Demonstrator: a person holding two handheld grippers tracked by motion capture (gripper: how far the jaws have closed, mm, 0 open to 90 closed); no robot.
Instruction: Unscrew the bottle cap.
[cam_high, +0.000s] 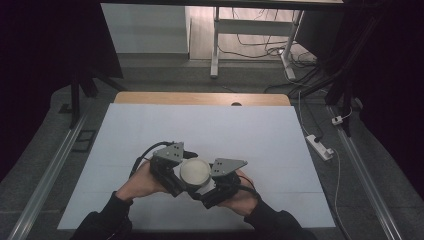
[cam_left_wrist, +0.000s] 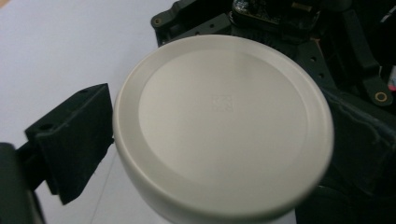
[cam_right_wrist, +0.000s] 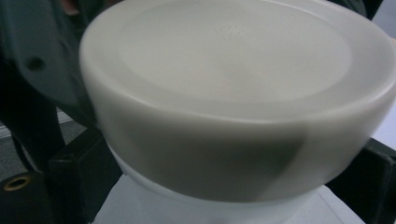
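Jar (cam_high: 195, 172) w/ white lid (cam_left_wrist: 224, 121) clamped btwn left gripper (cam_high: 172, 170) & right gripper (cam_high: 217, 182) fingers; body mostly hidden.

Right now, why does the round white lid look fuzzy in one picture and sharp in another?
In the right gripper view the round white plastic lid sits very close, so it blurs; the left gripper view shows it crisp, with soft glare; the high view is dim around the pale table sheet.

A dim lab or test room; a table (cam_high: 210, 135) covered in white sheet stands on grey carpet. Cables (cam_high: 260, 47), a power strip (cam_high: 320, 146) and desk legs (cam_high: 215, 45) lie beyond.
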